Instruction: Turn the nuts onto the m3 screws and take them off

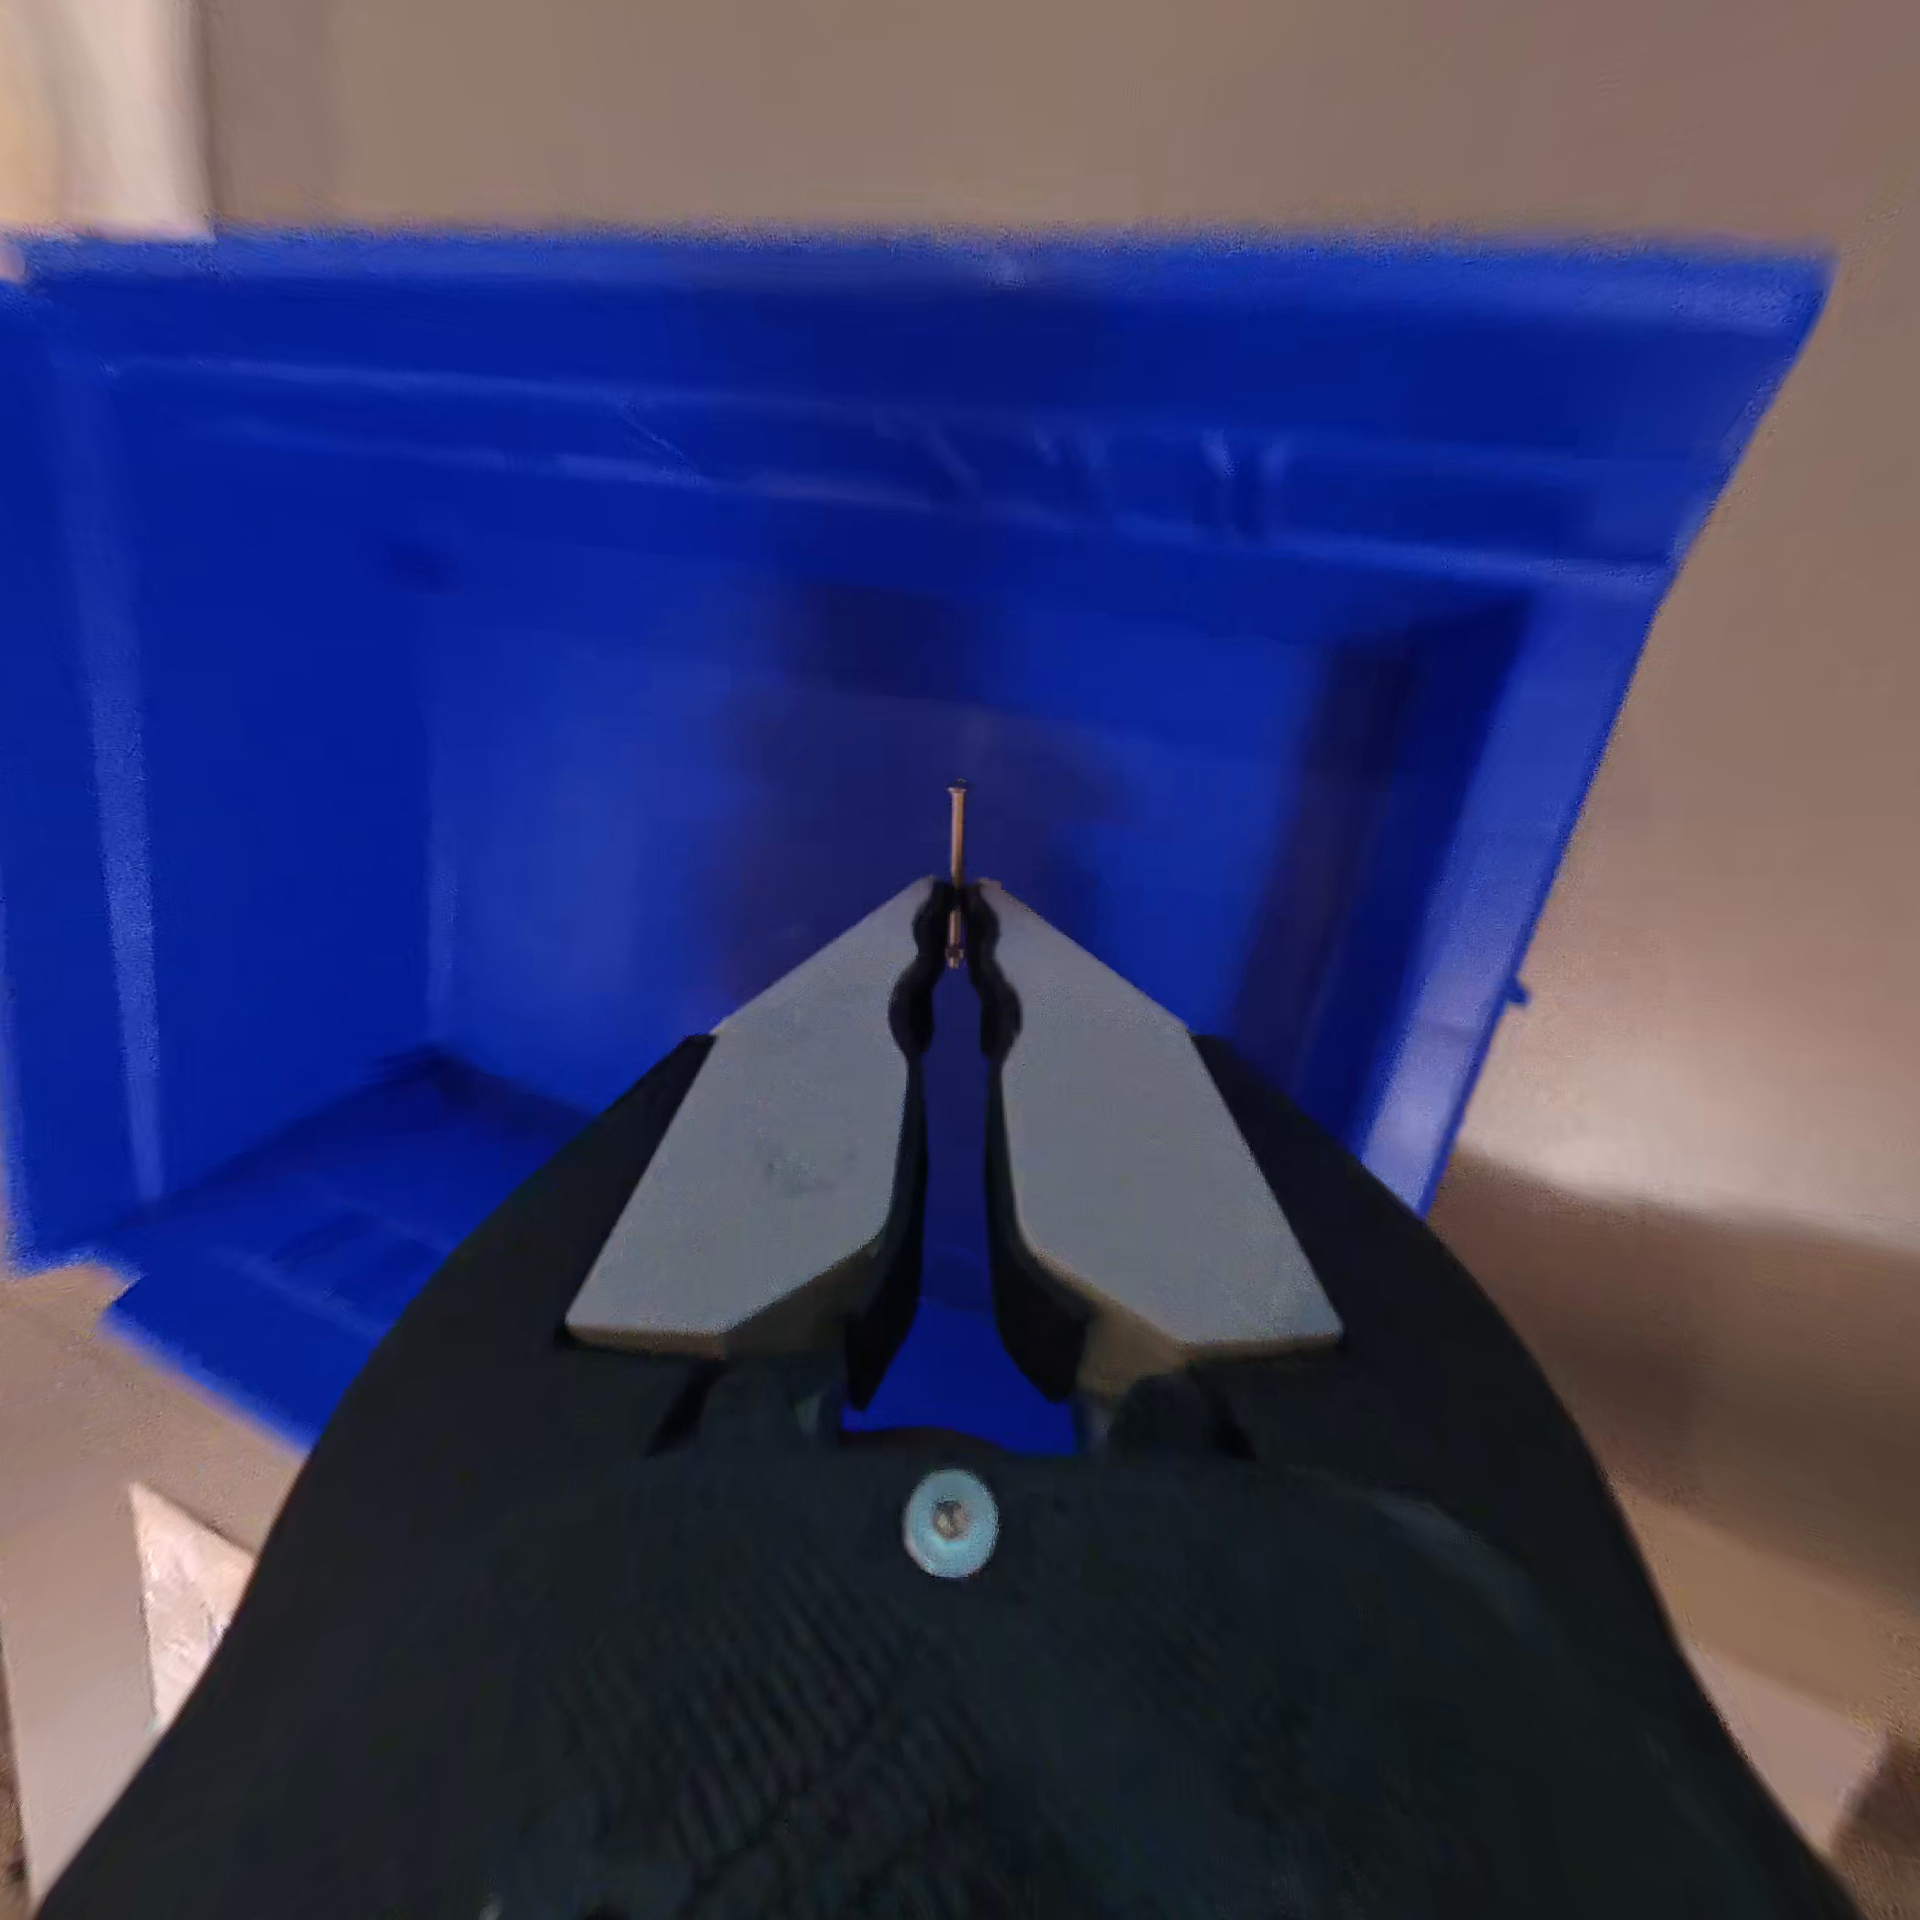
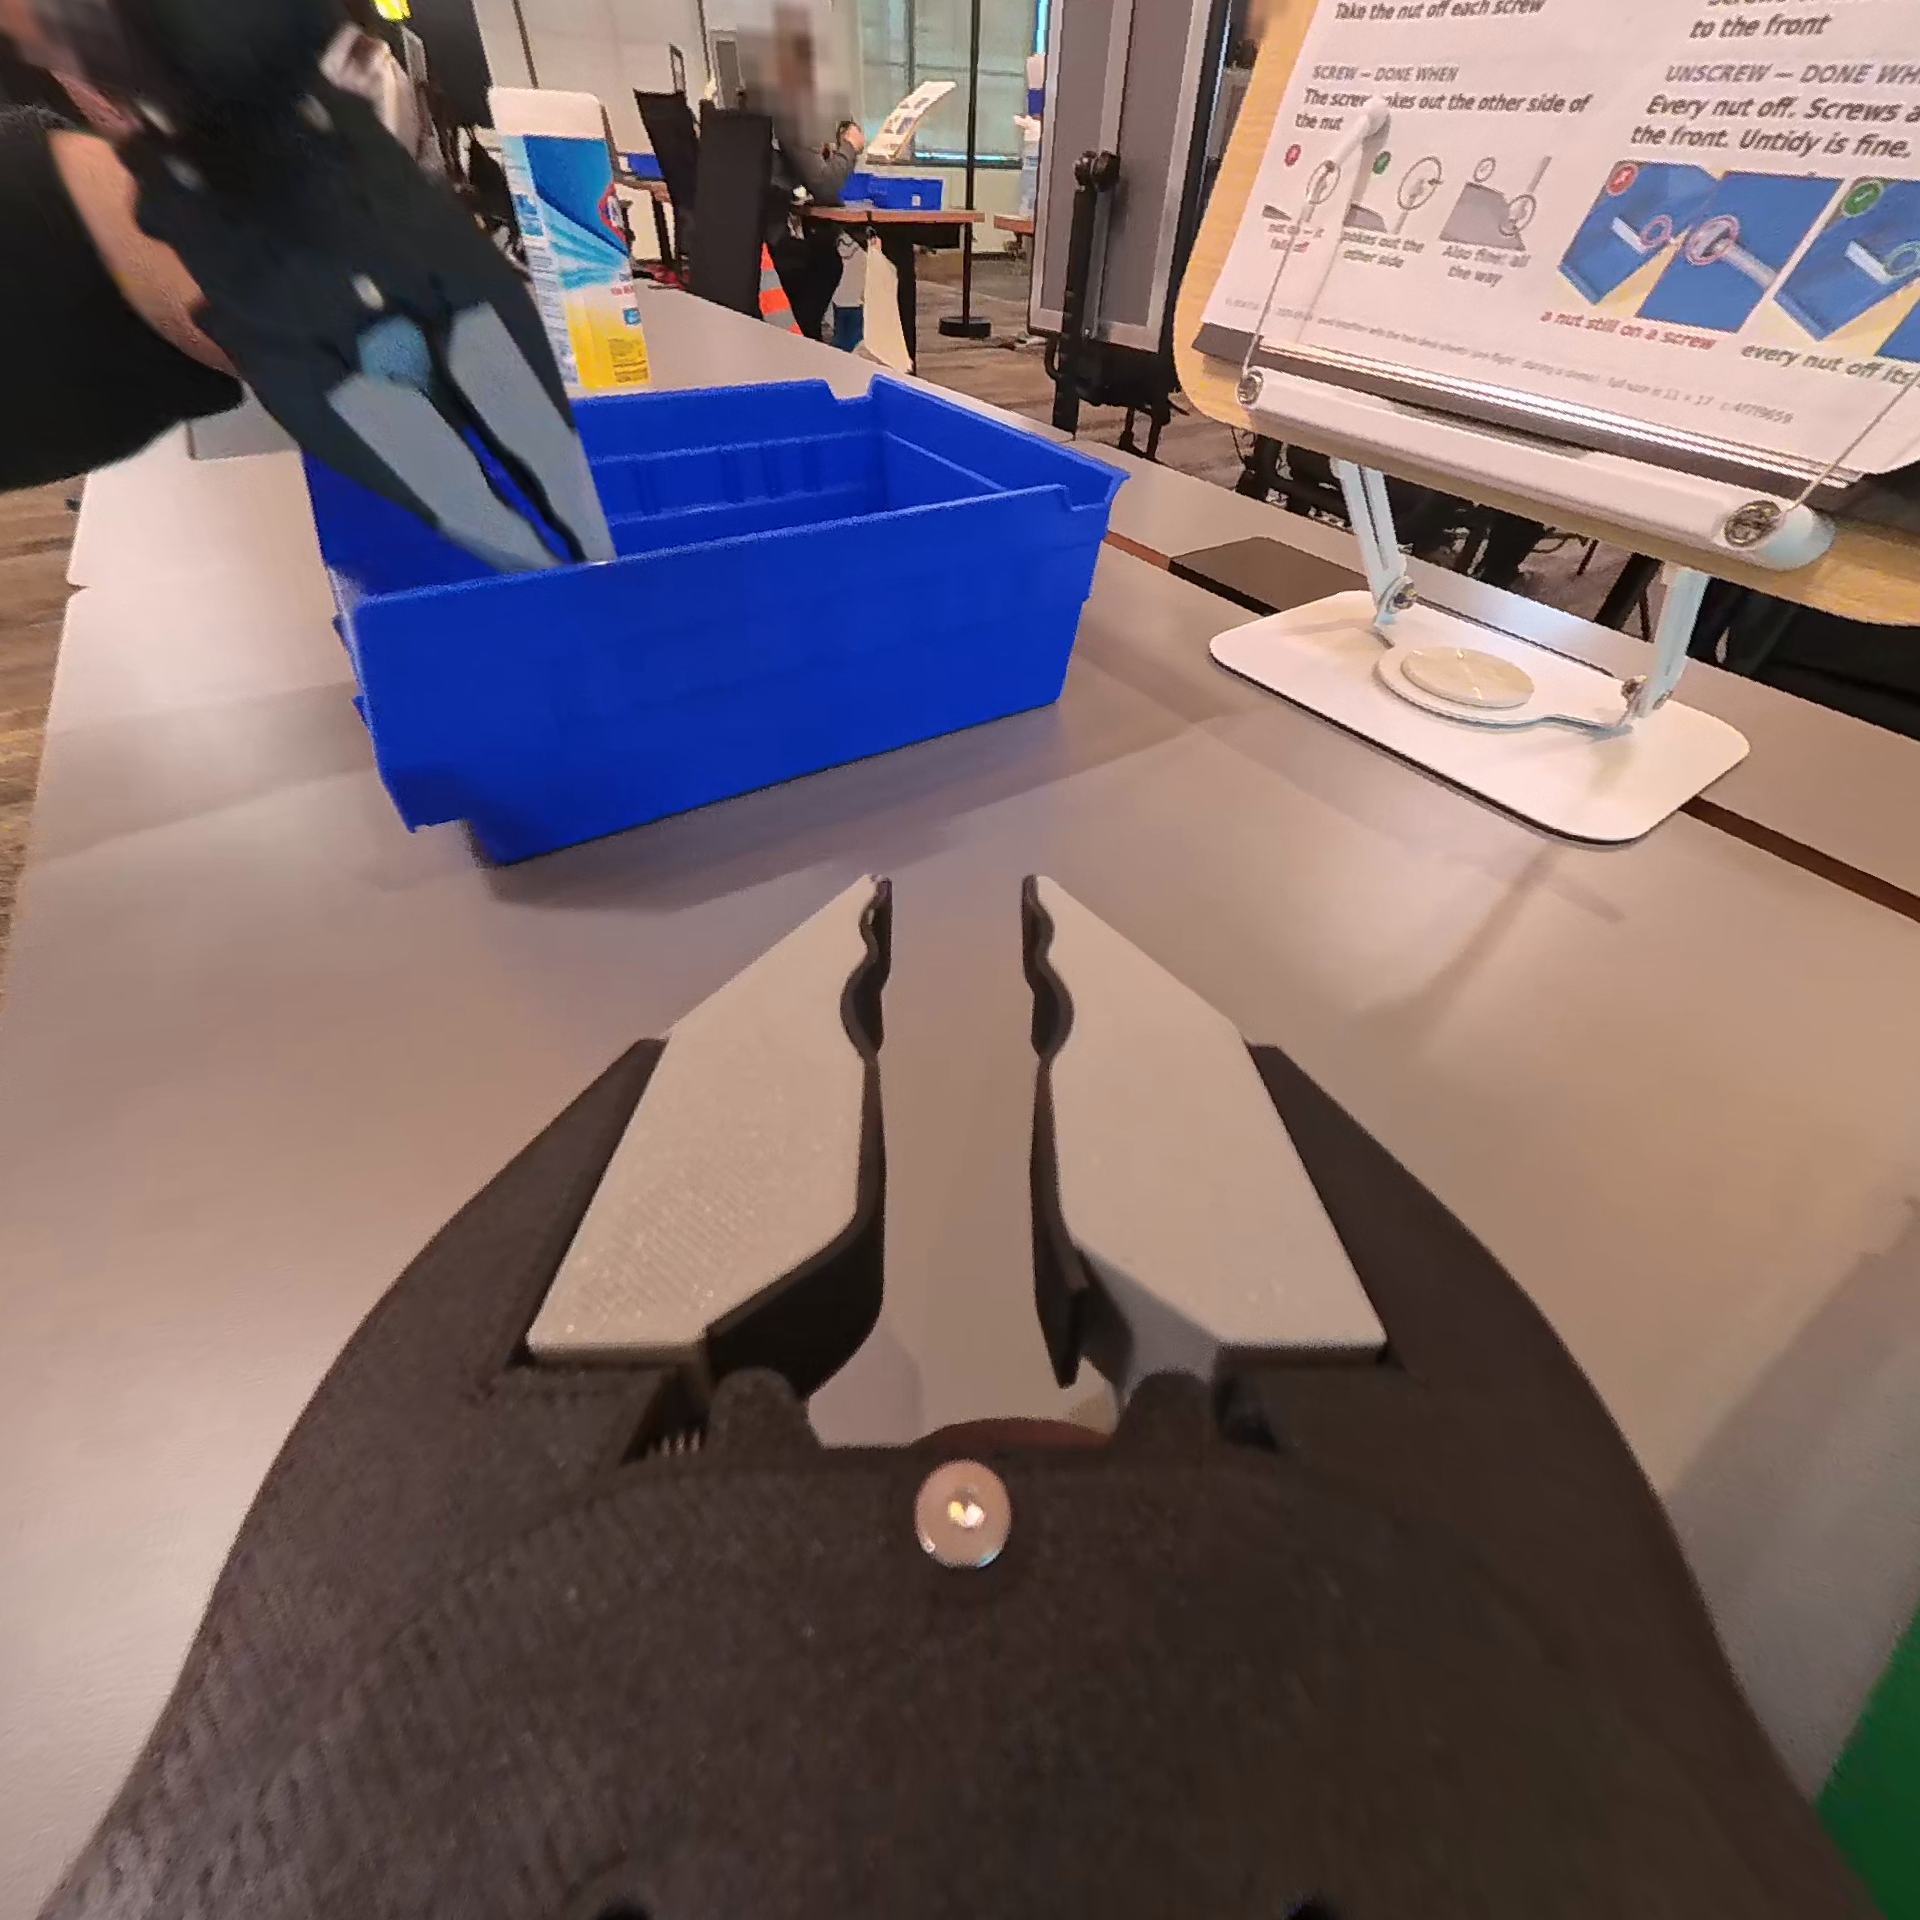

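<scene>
My left gripper (image 1: 957, 885) is shut on a thin brass-coloured screw (image 1: 955, 831), which sticks straight out past the fingertips over the inside of a blue plastic bin (image 1: 623, 644). No nut shows on the screw. In the right wrist view the left gripper (image 2: 582, 556) reaches down into the bin (image 2: 727, 644) from the upper left, its tips hidden by the bin wall. My right gripper (image 2: 956, 894) is open and empty, low over the grey table (image 2: 1351, 987) in front of the bin.
A white stand (image 2: 1486, 707) holding an instruction sheet (image 2: 1621, 208) stands at the right. A wipes canister (image 2: 571, 239) stands behind the bin. A person's sleeve (image 2: 73, 343) holds the left gripper. Chairs and tables are far behind. The tips of one gripper are about 25 centimetres away from the tips of the other.
</scene>
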A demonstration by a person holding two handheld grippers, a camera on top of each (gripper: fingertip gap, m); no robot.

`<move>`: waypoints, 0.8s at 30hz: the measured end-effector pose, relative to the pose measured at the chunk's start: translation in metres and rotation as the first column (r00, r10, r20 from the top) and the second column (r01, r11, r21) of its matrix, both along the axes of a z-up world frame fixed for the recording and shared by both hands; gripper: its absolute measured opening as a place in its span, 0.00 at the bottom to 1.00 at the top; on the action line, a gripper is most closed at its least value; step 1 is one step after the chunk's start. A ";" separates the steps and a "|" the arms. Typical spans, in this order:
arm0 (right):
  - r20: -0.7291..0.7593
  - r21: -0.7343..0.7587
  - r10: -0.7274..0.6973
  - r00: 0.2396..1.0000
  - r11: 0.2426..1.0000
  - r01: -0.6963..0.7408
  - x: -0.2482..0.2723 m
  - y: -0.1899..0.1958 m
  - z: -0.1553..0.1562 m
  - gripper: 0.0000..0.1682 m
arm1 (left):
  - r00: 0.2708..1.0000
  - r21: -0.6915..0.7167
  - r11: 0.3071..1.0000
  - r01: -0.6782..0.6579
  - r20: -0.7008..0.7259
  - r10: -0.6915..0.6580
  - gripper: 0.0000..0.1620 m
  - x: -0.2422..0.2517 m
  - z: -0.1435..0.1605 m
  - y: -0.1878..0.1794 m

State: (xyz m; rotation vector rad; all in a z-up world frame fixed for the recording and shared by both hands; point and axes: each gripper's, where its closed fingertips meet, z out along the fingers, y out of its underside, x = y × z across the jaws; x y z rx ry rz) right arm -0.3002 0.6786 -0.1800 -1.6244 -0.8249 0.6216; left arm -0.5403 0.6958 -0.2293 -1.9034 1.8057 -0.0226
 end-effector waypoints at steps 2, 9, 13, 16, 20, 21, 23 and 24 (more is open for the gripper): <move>0.004 -0.003 -0.011 1.000 1.000 0.011 0.002 0.003 -0.002 0.13 | 0.984 0.116 0.991 -0.072 0.173 0.051 0.01 0.011 0.038 0.011; -0.017 0.013 0.011 1.000 1.000 -0.011 0.002 0.003 0.002 0.14 | 0.546 0.279 0.944 -0.178 0.826 -0.141 0.00 0.101 0.177 -0.041; -0.005 0.093 0.012 1.000 0.996 -0.011 0.004 0.000 0.009 0.15 | 0.369 0.061 0.998 -0.036 0.928 -0.043 0.00 0.188 0.156 -0.076; -0.030 0.179 0.059 0.998 0.983 -0.053 0.002 -0.012 0.024 0.16 | 0.300 -0.097 0.993 0.073 0.951 0.071 0.00 0.237 0.136 -0.085; -0.107 0.272 0.160 0.981 0.954 -0.126 0.000 -0.034 0.046 0.19 | 0.094 -0.047 0.997 0.063 0.995 0.041 0.00 0.243 0.145 -0.063; -0.111 0.286 0.152 0.982 0.951 -0.115 0.003 -0.034 0.048 0.19 | 0.069 -0.088 0.994 0.060 0.994 0.084 0.00 0.241 0.141 -0.052; -0.123 0.304 0.122 0.985 0.949 -0.079 0.007 -0.030 0.052 0.18 | 0.045 -0.150 0.979 0.137 0.988 0.145 0.00 0.243 0.130 -0.046; -0.132 0.301 0.120 0.984 0.950 -0.076 0.009 -0.029 0.053 0.18 | 0.120 -0.166 0.981 0.096 0.981 0.154 0.01 0.247 0.115 -0.040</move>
